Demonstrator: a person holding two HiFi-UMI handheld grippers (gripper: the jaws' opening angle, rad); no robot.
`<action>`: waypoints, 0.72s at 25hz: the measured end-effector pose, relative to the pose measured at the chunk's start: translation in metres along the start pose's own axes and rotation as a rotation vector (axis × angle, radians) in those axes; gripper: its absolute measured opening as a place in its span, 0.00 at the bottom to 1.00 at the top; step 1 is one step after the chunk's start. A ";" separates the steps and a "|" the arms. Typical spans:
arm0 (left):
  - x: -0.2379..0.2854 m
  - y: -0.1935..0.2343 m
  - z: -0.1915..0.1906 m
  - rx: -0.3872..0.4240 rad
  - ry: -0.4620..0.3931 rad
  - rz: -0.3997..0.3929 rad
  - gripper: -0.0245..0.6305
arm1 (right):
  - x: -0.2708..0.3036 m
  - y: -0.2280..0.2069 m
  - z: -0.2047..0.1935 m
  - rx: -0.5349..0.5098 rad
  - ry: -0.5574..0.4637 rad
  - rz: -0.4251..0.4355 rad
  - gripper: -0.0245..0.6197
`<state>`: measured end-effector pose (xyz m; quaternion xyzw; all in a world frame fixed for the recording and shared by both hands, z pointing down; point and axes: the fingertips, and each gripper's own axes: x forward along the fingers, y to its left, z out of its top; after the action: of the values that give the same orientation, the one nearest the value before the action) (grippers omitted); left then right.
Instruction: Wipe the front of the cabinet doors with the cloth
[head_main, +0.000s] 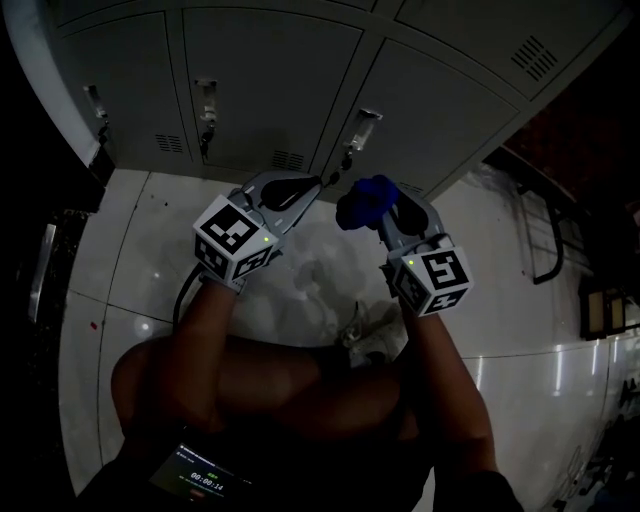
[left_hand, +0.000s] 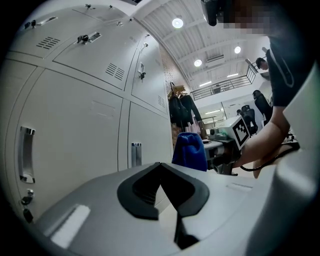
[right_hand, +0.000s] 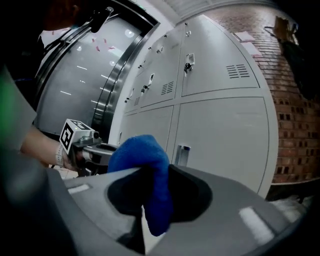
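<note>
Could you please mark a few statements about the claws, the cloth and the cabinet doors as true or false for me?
1. The right claw grips the blue cloth. True.
2. The left claw is wide open. False: its jaws are together, with nothing between them.
3. The cabinet doors are grey with vent slots. True.
4. The cloth lies on the floor. False: the right claw holds it up.
5. One cabinet door hangs open. False: every door in view is shut.
</note>
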<state>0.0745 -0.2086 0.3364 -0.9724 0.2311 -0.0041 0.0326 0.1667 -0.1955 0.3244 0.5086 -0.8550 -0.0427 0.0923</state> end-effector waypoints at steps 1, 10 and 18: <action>0.000 0.000 0.000 0.003 0.000 0.000 0.04 | 0.001 0.001 -0.002 0.009 -0.001 0.008 0.16; -0.001 -0.003 -0.004 0.003 0.007 -0.003 0.04 | 0.008 0.028 -0.012 0.008 0.007 0.094 0.16; -0.001 -0.003 -0.007 0.011 0.019 -0.002 0.04 | 0.007 0.030 -0.013 0.043 -0.001 0.107 0.16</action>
<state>0.0750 -0.2061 0.3435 -0.9724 0.2302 -0.0144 0.0359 0.1400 -0.1872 0.3431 0.4641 -0.8816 -0.0194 0.0831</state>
